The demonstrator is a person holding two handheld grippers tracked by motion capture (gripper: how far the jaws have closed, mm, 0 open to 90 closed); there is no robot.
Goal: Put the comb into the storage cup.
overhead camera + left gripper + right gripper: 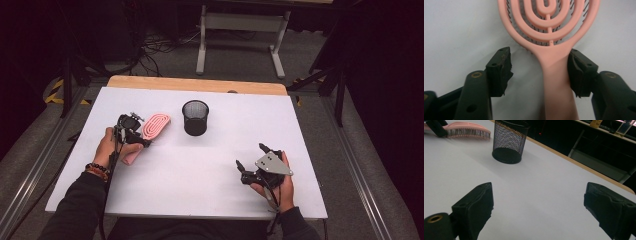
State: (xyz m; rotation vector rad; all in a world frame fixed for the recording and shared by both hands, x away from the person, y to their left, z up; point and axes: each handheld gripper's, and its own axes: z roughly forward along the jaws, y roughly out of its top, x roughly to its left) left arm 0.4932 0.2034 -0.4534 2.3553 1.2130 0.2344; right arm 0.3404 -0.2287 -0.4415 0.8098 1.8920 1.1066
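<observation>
The pink hairbrush (150, 131) lies flat on the white table (200, 170), to the left of the black mesh cup (195, 117) and near it, with a clear gap between the two. Its oval head points toward the far edge of the table, on the cup's side, and its handle runs back toward the person. The left gripper (142, 141) sits over the handle, farther from the cup than the brush head. In the left gripper view the handle (556, 82) passes between the two black jaws of the left gripper (540, 70): the jaw on the right of that view lies against the handle's edge, while the jaw on the left of that view stands apart from it with bare table between, so the jaws are spread around the handle and not clamped on it. The brush head shows concentric pink loops with dark bristles beneath. The right gripper (252, 157) is held low over the table, well apart from the cup, on the cup's right and nearer the person. In the right gripper view its jaws (537, 207) stand wide apart with bare table between them; the cup (509, 141) and the brush (467, 130) appear beyond them.
</observation>
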